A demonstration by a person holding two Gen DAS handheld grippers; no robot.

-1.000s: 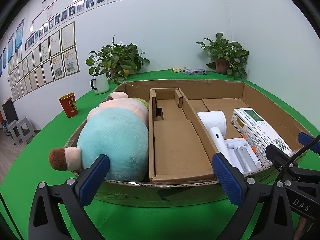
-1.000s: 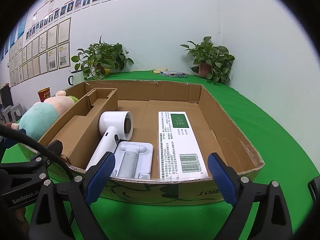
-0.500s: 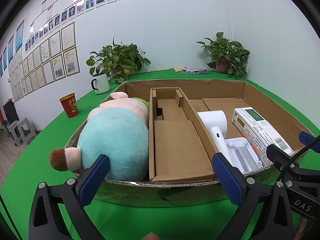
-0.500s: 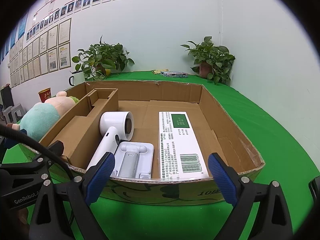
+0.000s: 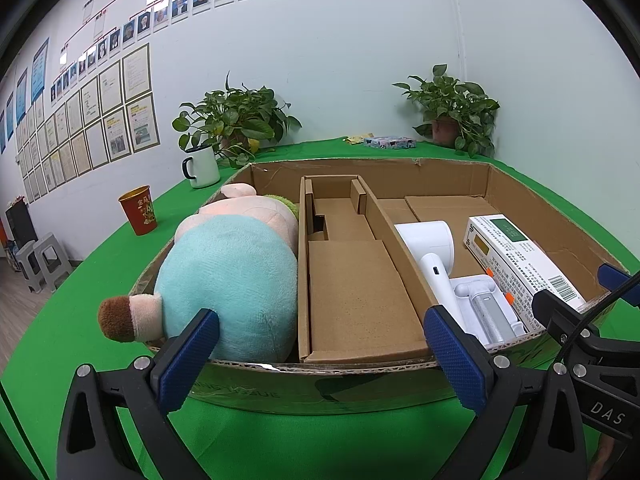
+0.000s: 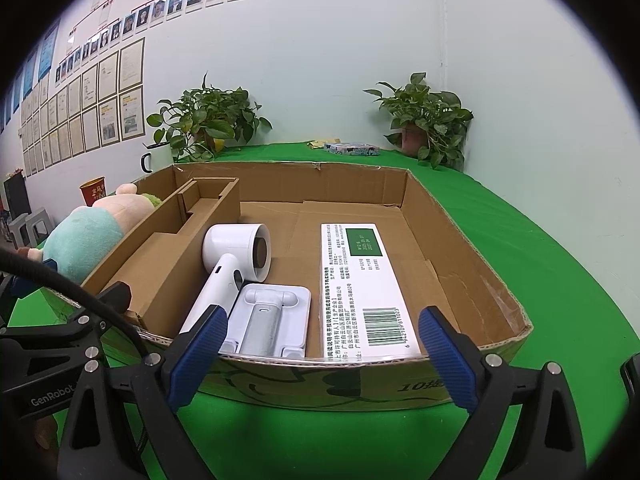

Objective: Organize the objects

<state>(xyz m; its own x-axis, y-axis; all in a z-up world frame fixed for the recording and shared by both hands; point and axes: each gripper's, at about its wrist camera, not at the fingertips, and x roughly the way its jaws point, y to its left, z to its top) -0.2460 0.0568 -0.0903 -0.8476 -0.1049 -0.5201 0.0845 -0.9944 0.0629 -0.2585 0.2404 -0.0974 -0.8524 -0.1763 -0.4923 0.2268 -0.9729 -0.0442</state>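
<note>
Hovering both grippers just short of the cardboard box (image 5: 360, 384), I hold the left gripper (image 5: 320, 356) and right gripper (image 6: 322, 352) spread wide and empty. Inside lie a plush toy (image 5: 232, 276), hair dryer (image 6: 230, 264), phone stand (image 6: 272, 316) and white carton (image 6: 360, 284). Sorting looks finished; next I judge only a retreat or final check.

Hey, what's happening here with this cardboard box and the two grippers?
A person holds two open grippers, left and right, just short of the shallow brown cardboard box on the green table; neither holds anything. Already inside: a teal plush toy, a white hair dryer, a white folding stand and a white barcoded carton.
</note>
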